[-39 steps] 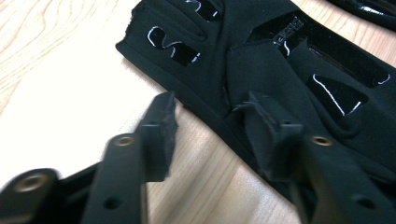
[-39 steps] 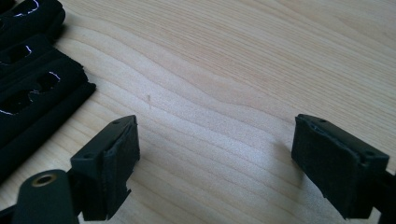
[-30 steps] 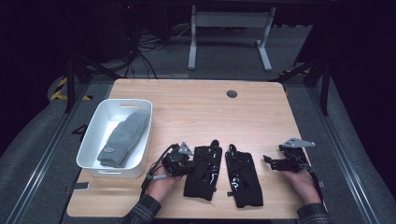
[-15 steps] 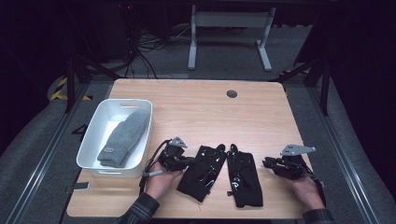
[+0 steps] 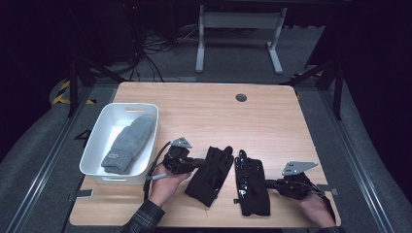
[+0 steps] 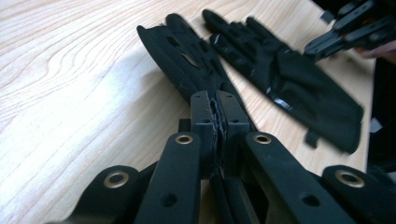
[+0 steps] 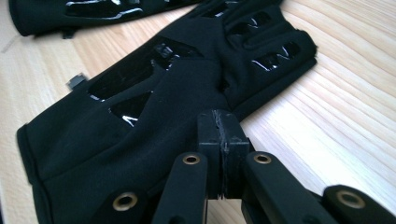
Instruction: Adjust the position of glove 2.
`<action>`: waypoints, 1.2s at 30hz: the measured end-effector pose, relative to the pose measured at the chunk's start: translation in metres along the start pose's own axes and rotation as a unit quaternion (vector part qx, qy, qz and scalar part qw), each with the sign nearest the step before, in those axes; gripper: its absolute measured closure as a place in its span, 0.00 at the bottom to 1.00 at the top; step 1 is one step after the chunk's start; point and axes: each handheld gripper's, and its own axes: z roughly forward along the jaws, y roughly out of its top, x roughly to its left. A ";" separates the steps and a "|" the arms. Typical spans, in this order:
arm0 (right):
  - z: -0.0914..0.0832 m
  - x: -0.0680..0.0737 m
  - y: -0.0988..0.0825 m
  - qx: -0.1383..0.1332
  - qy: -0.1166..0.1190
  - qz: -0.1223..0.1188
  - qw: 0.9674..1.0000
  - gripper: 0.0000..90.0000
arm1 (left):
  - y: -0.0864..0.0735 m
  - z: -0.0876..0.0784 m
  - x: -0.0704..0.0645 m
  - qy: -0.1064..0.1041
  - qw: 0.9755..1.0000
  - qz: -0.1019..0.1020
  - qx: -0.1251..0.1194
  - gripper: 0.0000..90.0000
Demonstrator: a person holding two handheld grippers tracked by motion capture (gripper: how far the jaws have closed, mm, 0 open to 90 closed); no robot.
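Both forearms low at the near edge, left gripper (image 5: 198, 162) and right gripper (image 5: 270, 183) fingers closed, pointing inward.

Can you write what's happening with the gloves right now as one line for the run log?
left hand-held gripper: shut on left glove | right hand-held gripper: just closed on right glove | bin: grey mitten inside

The far half of the table (image 5: 214, 104) lies bare from left edge to right, apart from a small dark grommet (image 5: 241, 97) near the far edge. Along the left edge a white bin (image 5: 97, 145) holding a grey mitten (image 5: 127, 143) blocks the way. By the near edge two black gloves (image 5: 232, 179) lie side by side, leaving a narrow wooden strip between them and bare wood toward the right edge.
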 end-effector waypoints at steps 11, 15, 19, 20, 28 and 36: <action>0.011 0.007 0.007 0.006 0.019 -0.011 1.000 1.00 | 0.007 0.001 -0.007 -0.029 0.999 0.002 -0.015 0.98; 0.014 0.010 0.009 0.010 0.023 -0.016 1.000 1.00 | 0.013 -0.002 -0.010 -0.037 0.999 0.008 -0.026 0.98; 0.017 0.011 0.011 0.010 0.026 -0.017 0.999 1.00 | 0.015 -0.004 -0.012 -0.046 0.998 0.005 -0.036 0.98; 0.018 0.011 0.012 0.011 0.026 -0.017 0.999 1.00 | 0.016 -0.004 -0.012 -0.049 0.998 0.004 -0.038 0.98; 0.024 0.013 0.017 0.009 0.031 -0.022 0.999 1.00 | 0.017 -0.002 -0.014 -0.061 0.997 0.000 -0.039 0.98; 0.035 0.015 0.027 0.011 0.038 -0.028 0.999 1.00 | 0.026 0.003 -0.020 -0.069 0.997 0.010 -0.039 0.98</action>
